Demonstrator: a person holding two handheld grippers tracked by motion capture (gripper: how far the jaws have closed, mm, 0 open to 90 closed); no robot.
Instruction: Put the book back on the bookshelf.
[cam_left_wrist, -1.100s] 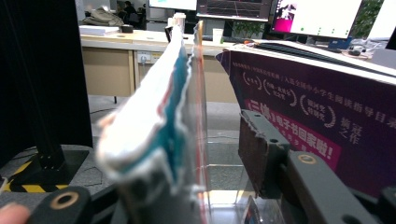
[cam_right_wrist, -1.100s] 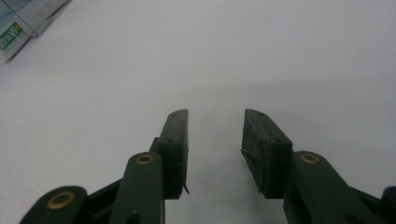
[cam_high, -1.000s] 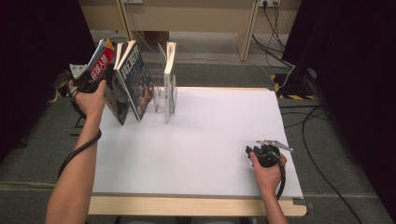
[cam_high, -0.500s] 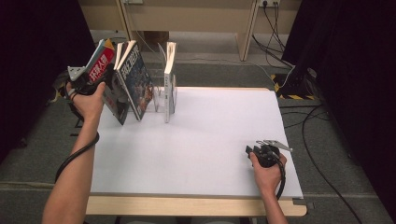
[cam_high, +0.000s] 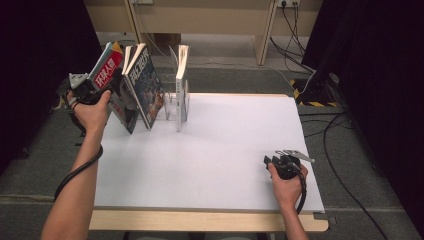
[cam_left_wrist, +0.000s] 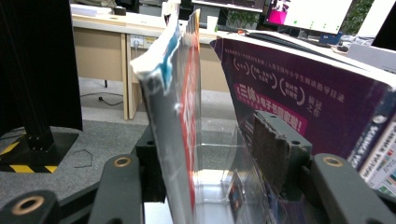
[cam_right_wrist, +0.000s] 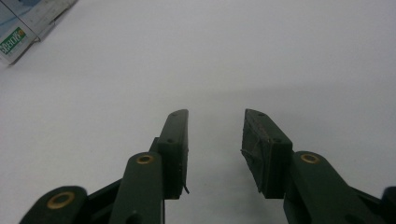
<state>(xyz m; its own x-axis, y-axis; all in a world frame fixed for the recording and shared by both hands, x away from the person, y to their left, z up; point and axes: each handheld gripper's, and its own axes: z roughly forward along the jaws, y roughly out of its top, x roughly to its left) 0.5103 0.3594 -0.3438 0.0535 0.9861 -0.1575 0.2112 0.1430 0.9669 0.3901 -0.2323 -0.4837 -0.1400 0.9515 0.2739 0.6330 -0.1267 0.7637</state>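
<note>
Since a second ago, little shifted on the counter (cam_high: 210, 150): left hand-held gripper (cam_high: 102, 82) a touch nearer the rack, jaws just been opening, with the red-covered magazine (cam_high: 107, 67) between them. Seen from the left gripper view, magazine (cam_left_wrist: 175, 107) standing on edge close against one jaw, a clear gap to the other pad (cam_left_wrist: 273, 149), so spread and no longer pinching. Leaning at the far left corner of the counter, tilted leftward, its lower edge in the clear plastic rack (cam_high: 172, 102). Just beside it, a dark-covered magazine (cam_high: 145, 85) leaning the same way, purple back cover (cam_left_wrist: 303, 98) showing in the left gripper view. Farther right in the rack, a thin white book (cam_high: 182, 80) standing upright, apart from the other two.

Right hand-held gripper (cam_high: 280, 162) resting near the front right of the counter, well apart from the rack, unmoved. Jaws spread in the right gripper view (cam_right_wrist: 215, 154), bare white surface between them. Corner of a printed box (cam_right_wrist: 18, 32) at the upper left of that view.
</note>
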